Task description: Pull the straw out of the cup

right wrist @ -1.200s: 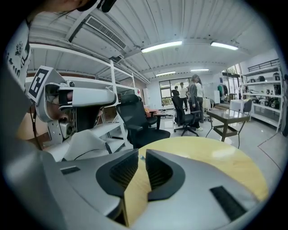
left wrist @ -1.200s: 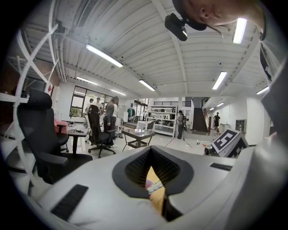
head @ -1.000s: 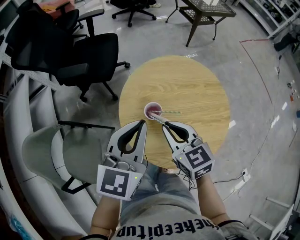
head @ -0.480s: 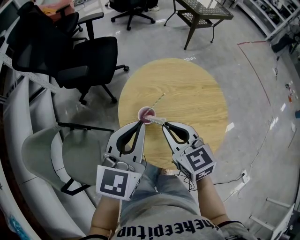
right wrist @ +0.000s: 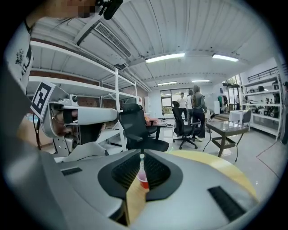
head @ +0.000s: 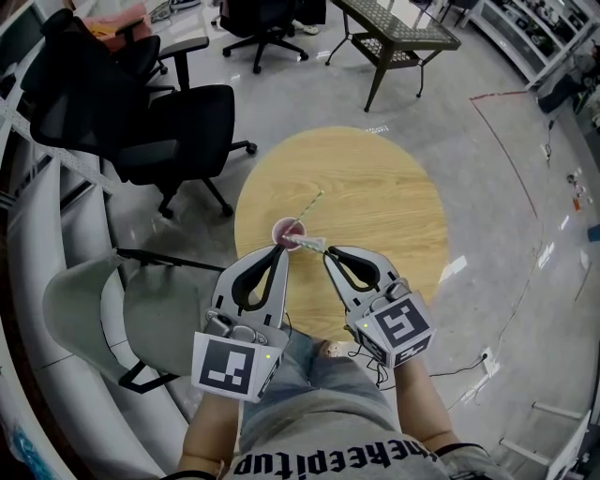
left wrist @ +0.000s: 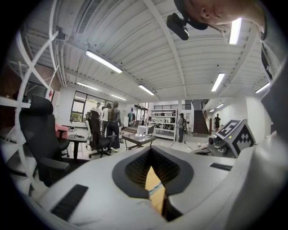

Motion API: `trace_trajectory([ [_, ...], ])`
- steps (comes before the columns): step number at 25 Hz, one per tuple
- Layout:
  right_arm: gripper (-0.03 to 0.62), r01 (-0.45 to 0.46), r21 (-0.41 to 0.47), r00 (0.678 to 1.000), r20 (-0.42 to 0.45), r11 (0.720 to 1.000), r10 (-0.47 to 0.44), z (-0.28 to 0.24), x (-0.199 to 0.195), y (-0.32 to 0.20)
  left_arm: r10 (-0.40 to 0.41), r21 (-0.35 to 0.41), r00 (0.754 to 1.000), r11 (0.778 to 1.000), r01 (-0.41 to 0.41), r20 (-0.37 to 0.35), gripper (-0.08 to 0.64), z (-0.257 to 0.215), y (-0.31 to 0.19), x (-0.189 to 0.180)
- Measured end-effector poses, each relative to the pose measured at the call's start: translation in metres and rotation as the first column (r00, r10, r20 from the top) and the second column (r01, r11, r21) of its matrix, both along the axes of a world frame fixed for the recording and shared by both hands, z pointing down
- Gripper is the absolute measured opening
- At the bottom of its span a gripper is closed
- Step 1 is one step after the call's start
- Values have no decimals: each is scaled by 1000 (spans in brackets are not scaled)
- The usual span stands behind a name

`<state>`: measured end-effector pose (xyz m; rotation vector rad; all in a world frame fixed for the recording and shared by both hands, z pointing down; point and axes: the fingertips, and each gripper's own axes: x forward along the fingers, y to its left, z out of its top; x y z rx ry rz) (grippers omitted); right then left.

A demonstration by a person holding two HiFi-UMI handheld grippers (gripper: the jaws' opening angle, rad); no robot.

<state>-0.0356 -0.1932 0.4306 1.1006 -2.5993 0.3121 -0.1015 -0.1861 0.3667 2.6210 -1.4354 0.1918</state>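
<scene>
A small pink cup [head: 286, 230] stands on the round wooden table [head: 375, 187], near its left front edge. One thin straw [head: 311, 205] leans out of the cup toward the far right. A short white-green straw piece [head: 306, 243] runs from the cup's rim to my right gripper [head: 326, 250], whose tips are shut on its end. In the right gripper view the cup [right wrist: 142, 180] and upright straw [right wrist: 141, 165] show through the jaw opening. My left gripper [head: 282, 247] is shut just in front of the cup; whether it touches the cup is unclear.
A black office chair [head: 178, 117] stands left of the table and a grey seat [head: 141, 300] lies near my left arm. A metal mesh side table [head: 394, 28] sits farther back. Several people stand far off in both gripper views.
The cup has slid left across the table with both grippers close by. The thin straw has swung from pointing right to pointing far right.
</scene>
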Motion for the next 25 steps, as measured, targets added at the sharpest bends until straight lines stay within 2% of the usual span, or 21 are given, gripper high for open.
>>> trace_trajectory([
  [3, 43, 3, 10, 1000, 4, 1000, -3, -8, 2, 4, 4, -4, 1000, 1000, -4, 4, 15, -4, 5, 2],
  [6, 43, 1, 26, 1000, 21, 1000, -2, -15, 5, 7, -1, 58, 1000, 998, 2, -16, 15, -14, 5, 4],
  [12, 43, -11, 61, 999, 43, 998, 8, -33, 14, 15, 17, 89, 1000, 996, -16, -20, 16, -25, 11, 15],
  [17, 43, -39, 94, 998, 58, 995, 34, -49, 26, 21, 52, 82, 999, 995, -51, -14, 15, -29, 19, 30],
  [25, 43, -92, 134, 994, 73, 987, 83, -66, 54, 31, 115, 126, 993, 986, -112, -19, 17, -40, 26, 60],
])
